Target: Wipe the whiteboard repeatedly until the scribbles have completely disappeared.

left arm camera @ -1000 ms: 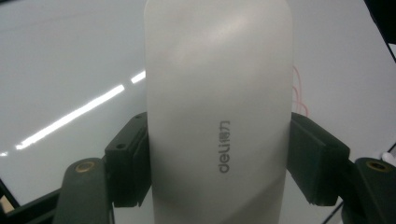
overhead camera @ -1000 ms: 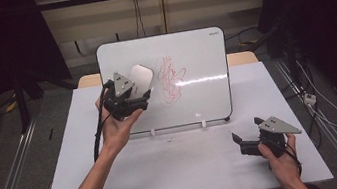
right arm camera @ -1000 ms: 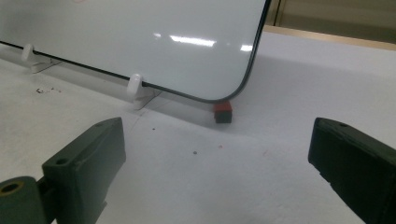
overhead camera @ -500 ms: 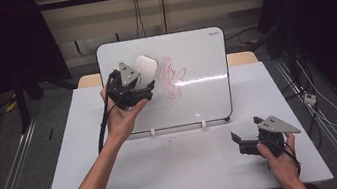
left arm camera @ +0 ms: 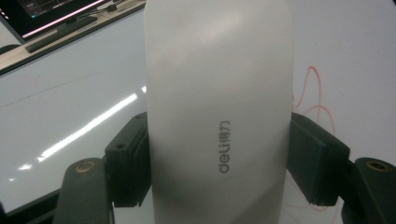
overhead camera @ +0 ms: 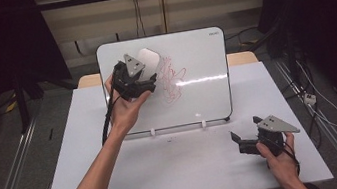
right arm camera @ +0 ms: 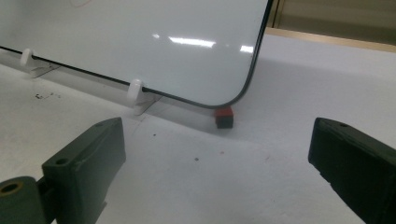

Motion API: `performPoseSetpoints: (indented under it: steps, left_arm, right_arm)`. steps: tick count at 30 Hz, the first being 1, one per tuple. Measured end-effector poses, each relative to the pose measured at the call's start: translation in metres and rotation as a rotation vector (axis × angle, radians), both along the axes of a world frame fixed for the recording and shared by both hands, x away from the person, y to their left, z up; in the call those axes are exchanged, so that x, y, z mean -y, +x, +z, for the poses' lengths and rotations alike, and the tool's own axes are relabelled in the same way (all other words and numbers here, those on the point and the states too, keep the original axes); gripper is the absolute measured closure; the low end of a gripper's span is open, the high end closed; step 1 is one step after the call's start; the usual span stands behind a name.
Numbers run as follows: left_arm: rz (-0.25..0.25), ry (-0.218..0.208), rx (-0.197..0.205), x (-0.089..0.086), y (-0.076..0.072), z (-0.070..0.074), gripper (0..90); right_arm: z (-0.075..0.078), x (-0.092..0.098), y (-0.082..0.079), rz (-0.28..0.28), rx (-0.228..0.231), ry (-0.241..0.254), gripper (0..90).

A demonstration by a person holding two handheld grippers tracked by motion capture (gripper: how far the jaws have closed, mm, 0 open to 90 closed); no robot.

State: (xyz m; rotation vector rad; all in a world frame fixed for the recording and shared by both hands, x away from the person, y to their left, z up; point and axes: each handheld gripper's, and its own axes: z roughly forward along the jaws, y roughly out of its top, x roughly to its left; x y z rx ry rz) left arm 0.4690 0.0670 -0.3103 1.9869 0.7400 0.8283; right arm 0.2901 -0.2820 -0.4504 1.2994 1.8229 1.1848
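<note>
While the left gripper (overhead camera: 146, 80) clamps the eraser (overhead camera: 148, 59), press it flat on the whiteboard (overhead camera: 202, 94) and sweep right over the red scribble (overhead camera: 170, 79); the right gripper (overhead camera: 244, 143) rests released on the tabletop (overhead camera: 177, 169)

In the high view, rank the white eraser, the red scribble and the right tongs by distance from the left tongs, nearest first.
1. White eraser: clamped in the left tongs, against the whiteboard's upper left.
2. Red scribble: on the board, just right of the eraser.
3. Right tongs: resting on the table's near right corner.
</note>
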Motion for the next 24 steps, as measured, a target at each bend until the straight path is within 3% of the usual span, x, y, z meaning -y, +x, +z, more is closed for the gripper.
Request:
performPoseSetpoints:
  steps: [17, 20, 22, 24]
  left_arm:
    - [0.043, 0.029, 0.005, 0.016, 0.024, 0.001, 30.3]
    - [0.05, 0.042, 0.008, 0.018, 0.027, 0.005, 30.4]
    - [0.054, 0.074, 0.023, 0.021, 0.028, 0.007, 30.3]
    - [0.06, 0.072, 0.018, 0.023, 0.03, 0.006, 30.3]
  right_arm:
    - [-0.001, 0.001, -0.002, 0.007, -0.003, -0.004, 4.2]
    - [-0.001, 0.001, -0.002, 0.006, -0.003, -0.006, 4.2]
    - [-0.001, 0.002, -0.002, 0.002, -0.005, -0.008, 4.2]
    - [-0.002, 0.002, -0.001, 0.003, -0.007, -0.009, 4.2]
